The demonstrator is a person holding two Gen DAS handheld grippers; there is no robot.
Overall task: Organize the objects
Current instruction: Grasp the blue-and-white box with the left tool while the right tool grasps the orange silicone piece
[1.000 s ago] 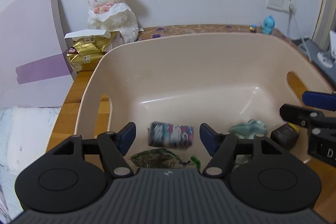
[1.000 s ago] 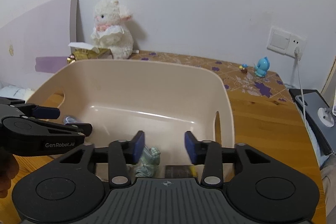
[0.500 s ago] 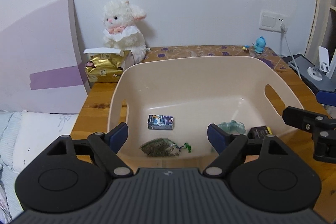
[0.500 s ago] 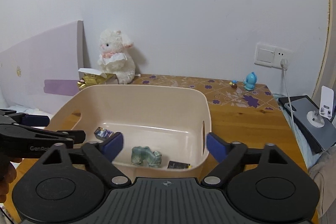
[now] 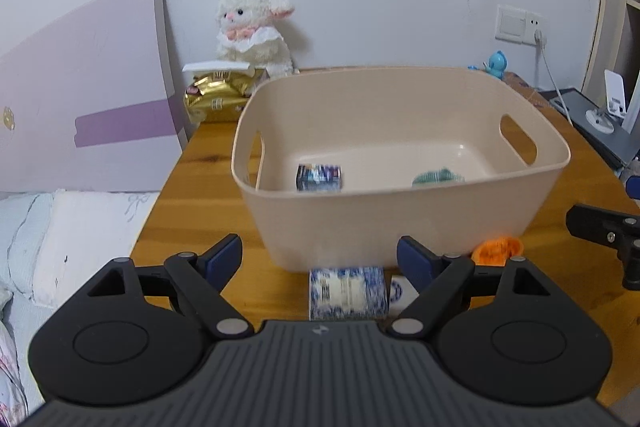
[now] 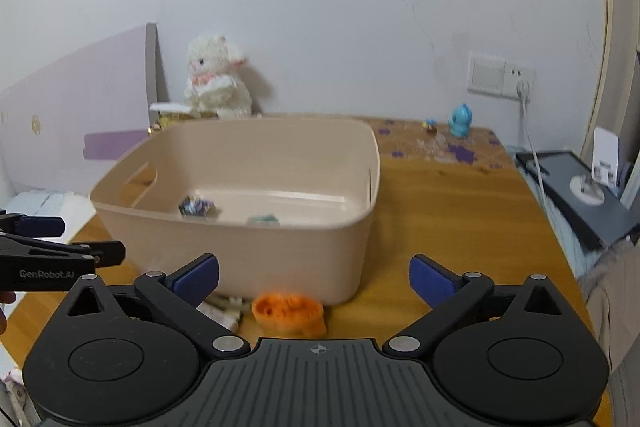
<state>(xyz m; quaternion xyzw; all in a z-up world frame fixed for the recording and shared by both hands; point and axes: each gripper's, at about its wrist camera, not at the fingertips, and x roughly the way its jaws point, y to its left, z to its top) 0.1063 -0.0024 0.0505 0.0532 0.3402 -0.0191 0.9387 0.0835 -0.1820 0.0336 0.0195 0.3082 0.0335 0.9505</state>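
From the left wrist view, the left tongs [image 5: 320,261] are spread wide and hold nothing, hovering above the near edge of the wooden counter [image 5: 208,167]. Directly between their blue tips lies a blue-and-white patterned packet [image 5: 347,291], on the counter just in front of the near wall of a beige plastic bin [image 5: 400,223]. An orange crumpled item [image 5: 498,249] sits at the bin's near right corner, also outside it. Inside the bin, a small dark printed box [image 5: 319,177] and a teal crumpled item [image 5: 438,176] rest on the floor. A white plush lamb [image 5: 254,27] stands at the counter's far edge. From the right wrist view, the right tongs [image 6: 314,277] are likewise wide apart and empty, with the orange item [image 6: 289,313] between and just below their tips, against the bin's [image 6: 240,251] near wall. The left tongs [image 6: 60,257] show at the left edge. The step in hand appears to be choosing the next loose pieces to collect. Next, each pair of tongs would need to descend, close on the piece beneath it, and lift it over the rim.
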